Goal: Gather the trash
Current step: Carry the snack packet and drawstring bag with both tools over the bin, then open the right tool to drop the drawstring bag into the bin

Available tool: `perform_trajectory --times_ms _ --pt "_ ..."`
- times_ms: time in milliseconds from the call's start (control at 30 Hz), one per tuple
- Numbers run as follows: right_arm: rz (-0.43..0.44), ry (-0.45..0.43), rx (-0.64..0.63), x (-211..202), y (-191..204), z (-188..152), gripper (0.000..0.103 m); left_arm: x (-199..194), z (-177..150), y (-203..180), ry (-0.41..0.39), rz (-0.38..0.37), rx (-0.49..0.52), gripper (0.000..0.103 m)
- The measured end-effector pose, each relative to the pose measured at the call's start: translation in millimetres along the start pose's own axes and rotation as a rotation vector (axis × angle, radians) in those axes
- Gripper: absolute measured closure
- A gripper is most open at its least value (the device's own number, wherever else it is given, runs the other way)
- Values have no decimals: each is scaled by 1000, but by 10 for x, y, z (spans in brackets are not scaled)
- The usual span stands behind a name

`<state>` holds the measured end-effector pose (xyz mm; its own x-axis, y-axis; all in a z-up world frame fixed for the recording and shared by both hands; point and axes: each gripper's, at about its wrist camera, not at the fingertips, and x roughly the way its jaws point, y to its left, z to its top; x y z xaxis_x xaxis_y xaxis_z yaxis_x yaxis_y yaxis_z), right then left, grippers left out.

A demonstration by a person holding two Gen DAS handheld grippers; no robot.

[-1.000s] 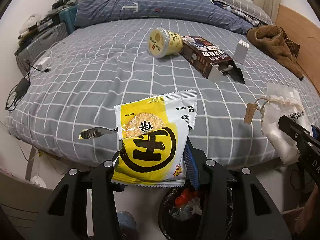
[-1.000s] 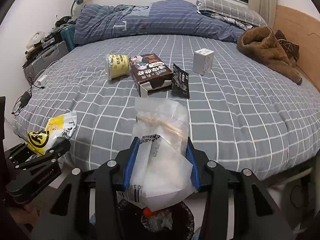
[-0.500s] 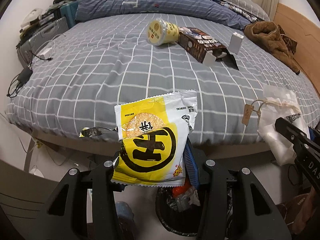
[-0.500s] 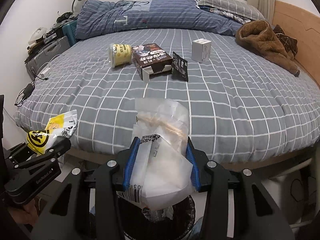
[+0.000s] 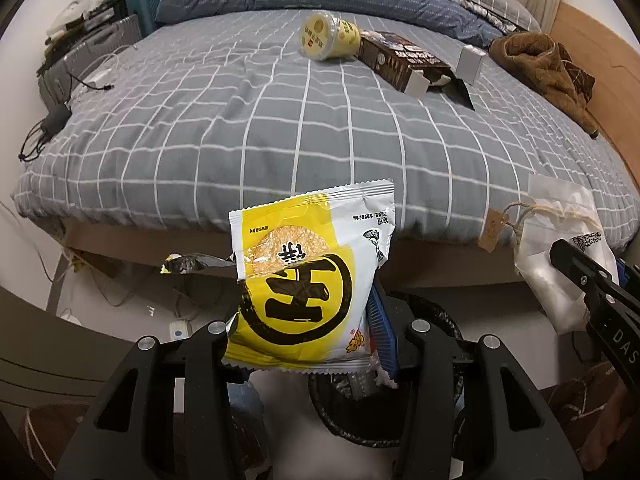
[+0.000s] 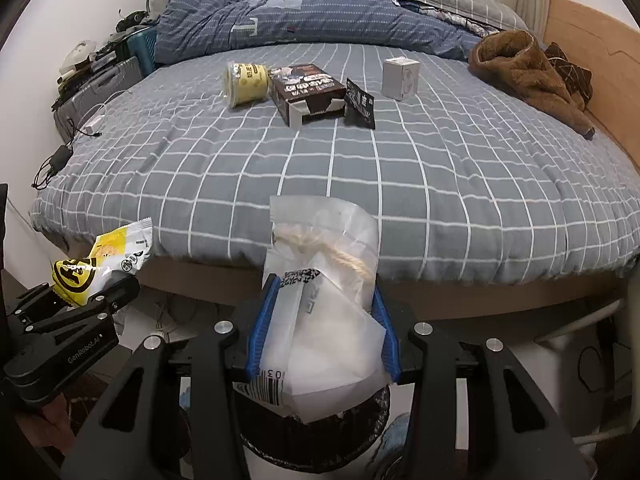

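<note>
Left gripper (image 5: 304, 340) clenched on yellow snack wrapper (image 5: 308, 280); right gripper (image 6: 320, 328) clenched on clear plastic bag (image 6: 324, 312). Trash bin (image 5: 436, 420) below fingers, 6 o'clock of both, right one more squarely above. Next, likely: release.
</note>
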<state>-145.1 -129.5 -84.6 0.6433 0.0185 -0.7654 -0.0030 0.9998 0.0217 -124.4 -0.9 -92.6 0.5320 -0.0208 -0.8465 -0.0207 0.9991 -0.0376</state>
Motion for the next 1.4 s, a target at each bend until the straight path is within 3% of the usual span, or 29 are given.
perform_trajectory --times_ms 567,1033,1400 --pt "3 99 39 84 -3 -503 60 64 -442 -28 77 -1 -6 58" --pt "11 260 32 792 27 -841 60 609 -573 1 150 -15 4 58" --pt "39 282 -16 1006 343 -840 59 732 -596 256 168 35 -38 58"
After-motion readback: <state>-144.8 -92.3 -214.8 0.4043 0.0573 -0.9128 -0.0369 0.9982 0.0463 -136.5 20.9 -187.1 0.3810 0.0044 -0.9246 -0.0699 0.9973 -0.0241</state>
